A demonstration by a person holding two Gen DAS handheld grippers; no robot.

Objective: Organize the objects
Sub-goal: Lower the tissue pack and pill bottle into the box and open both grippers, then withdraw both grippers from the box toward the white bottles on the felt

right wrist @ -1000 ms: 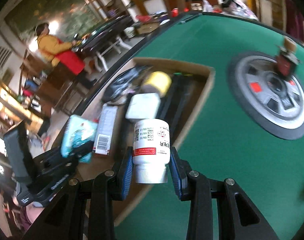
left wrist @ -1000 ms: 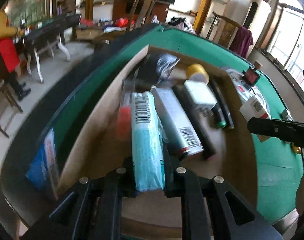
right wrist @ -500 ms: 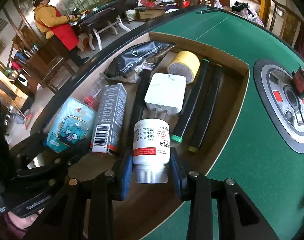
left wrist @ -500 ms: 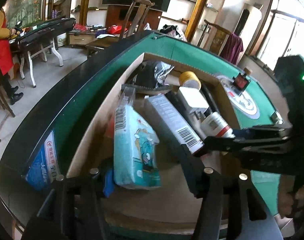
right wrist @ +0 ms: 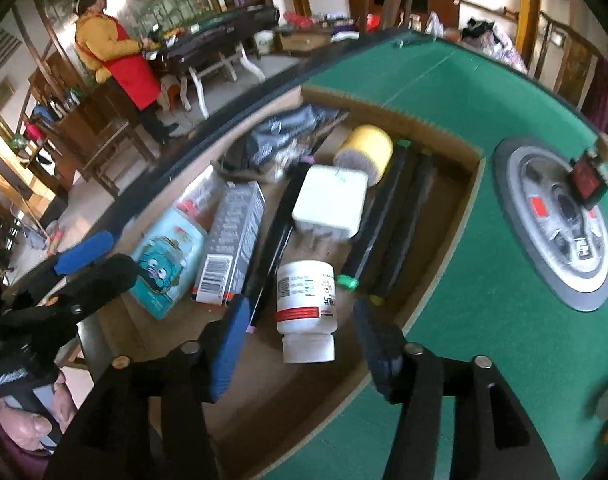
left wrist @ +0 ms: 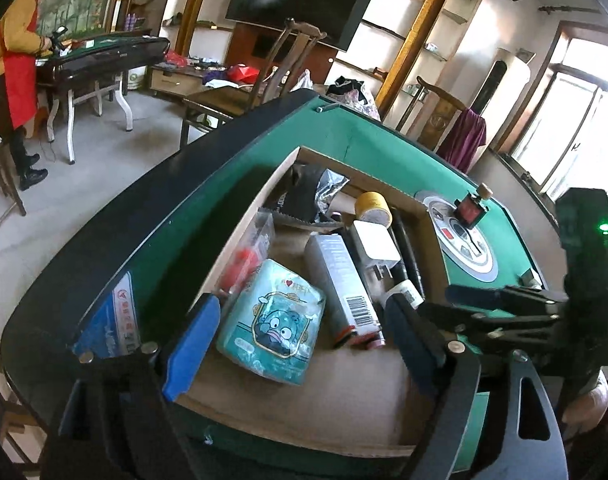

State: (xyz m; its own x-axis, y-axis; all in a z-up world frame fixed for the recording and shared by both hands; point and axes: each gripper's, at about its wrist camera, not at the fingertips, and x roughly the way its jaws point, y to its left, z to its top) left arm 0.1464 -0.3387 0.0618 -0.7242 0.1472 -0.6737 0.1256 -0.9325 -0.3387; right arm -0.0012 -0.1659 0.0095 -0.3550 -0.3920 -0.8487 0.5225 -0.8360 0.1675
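A: Report the change at both tools.

B: Half a second ago the right gripper (right wrist: 299, 338) was clenched on the white plastic pill bottle with the red label band (right wrist: 306, 308). Its jaws now stand wide apart, with clear gaps on both sides of the bottle. The bottle lies on its side on the floor of the shallow brown cardboard tray (right wrist: 458, 216), cap toward the near edge, just right of a long black marker and near the white square charger (right wrist: 331, 200).

A: And the left tool?

B: The left gripper (left wrist: 299, 346) is likewise released. One second ago it gripped the teal tissue pack with the cartoon face (left wrist: 273, 322). That pack now lies flat in the near left part of the tray, label up, beside the grey carton with the barcode (left wrist: 346, 286). Neither blue pad touches it.

A: Consequence for the task?

B: Judged from the present layout, both carried items are deposited and two placements are complete. The tray holds a row: tissue pack, carton, marker, bottle, then two more black markers to the right.

A: Anything outstanding?

B: A small red-faced block (right wrist: 588, 182) stands on the green felt table (right wrist: 444, 92), on the grey round centre panel, well apart from the tray. It is the likely next candidate.

A: Caution?

B: The bottle is round and may roll when the jaws withdraw.
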